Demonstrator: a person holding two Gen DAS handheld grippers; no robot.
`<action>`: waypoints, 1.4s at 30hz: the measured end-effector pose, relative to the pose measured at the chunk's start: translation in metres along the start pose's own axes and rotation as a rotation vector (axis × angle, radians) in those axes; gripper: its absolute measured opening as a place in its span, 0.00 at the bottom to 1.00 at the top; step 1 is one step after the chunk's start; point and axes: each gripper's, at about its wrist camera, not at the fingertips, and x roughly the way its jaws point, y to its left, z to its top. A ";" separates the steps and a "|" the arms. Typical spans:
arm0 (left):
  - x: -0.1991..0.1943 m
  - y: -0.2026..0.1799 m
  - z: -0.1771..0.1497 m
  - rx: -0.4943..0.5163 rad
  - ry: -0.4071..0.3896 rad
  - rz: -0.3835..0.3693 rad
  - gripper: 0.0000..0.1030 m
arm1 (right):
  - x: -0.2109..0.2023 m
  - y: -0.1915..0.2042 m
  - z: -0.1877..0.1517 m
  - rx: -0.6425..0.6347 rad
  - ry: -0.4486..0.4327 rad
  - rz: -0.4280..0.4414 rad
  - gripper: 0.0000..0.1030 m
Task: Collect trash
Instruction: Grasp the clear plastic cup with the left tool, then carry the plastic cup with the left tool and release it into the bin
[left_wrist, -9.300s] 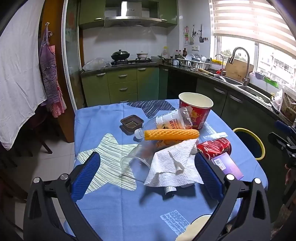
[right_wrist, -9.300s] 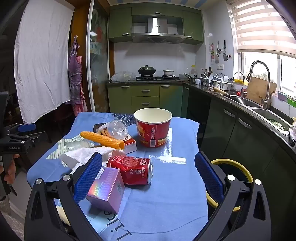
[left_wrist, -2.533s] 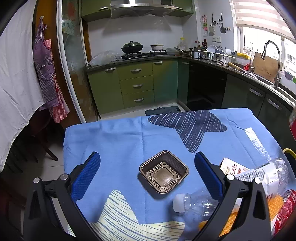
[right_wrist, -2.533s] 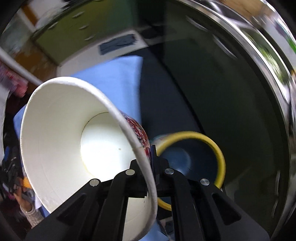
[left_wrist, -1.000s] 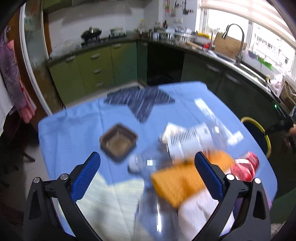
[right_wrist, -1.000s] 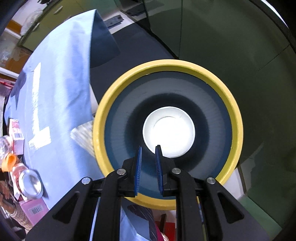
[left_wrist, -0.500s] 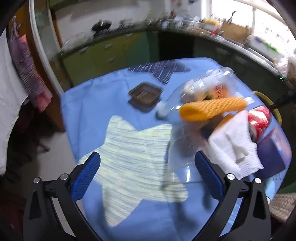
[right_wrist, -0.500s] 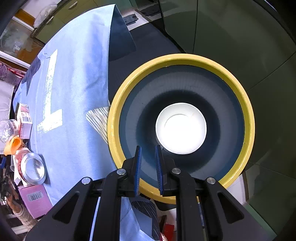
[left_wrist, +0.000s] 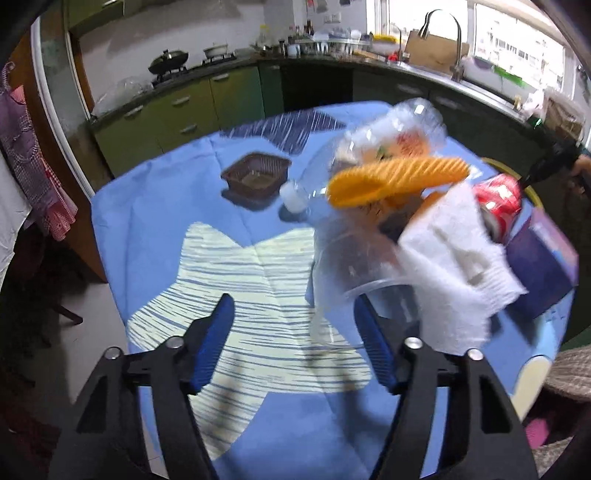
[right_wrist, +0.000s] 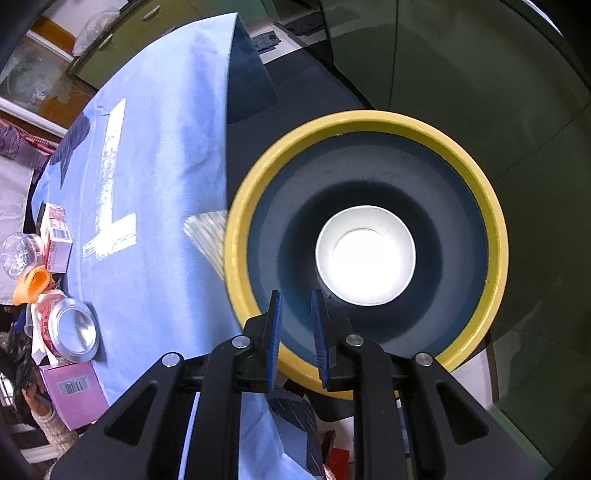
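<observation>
Closing now with the left gripper (left_wrist: 293, 301), low in the left view. Nothing pressed between the pads yet, only the rim of the clear cup (left_wrist: 340, 280) just beside the right-hand pad. Better to shift a little toward the right of the frame, so as to take the cup wall between both pads, and to squeeze softly: thin plastic, probably easy to crush, with the napkin (left_wrist: 454, 258) lying over it. Holding the right gripper (right_wrist: 296, 292) nearly closed and empty above the yellow-rimmed bin (right_wrist: 369, 120), paper cup (right_wrist: 365, 254) at its bottom, right of the desk (right_wrist: 155, 184). Compared with a moment earlier — much narrower on the left, and closer to the pile.
</observation>
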 end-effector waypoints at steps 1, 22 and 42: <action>0.008 -0.001 0.000 0.000 0.013 -0.001 0.56 | -0.001 0.003 -0.001 -0.007 0.000 0.001 0.17; -0.067 -0.023 0.015 0.051 -0.108 0.016 0.05 | 0.000 -0.011 -0.018 0.002 -0.026 0.053 0.17; 0.043 -0.355 0.215 0.439 0.142 -0.472 0.05 | -0.112 -0.110 -0.119 0.088 -0.297 0.052 0.17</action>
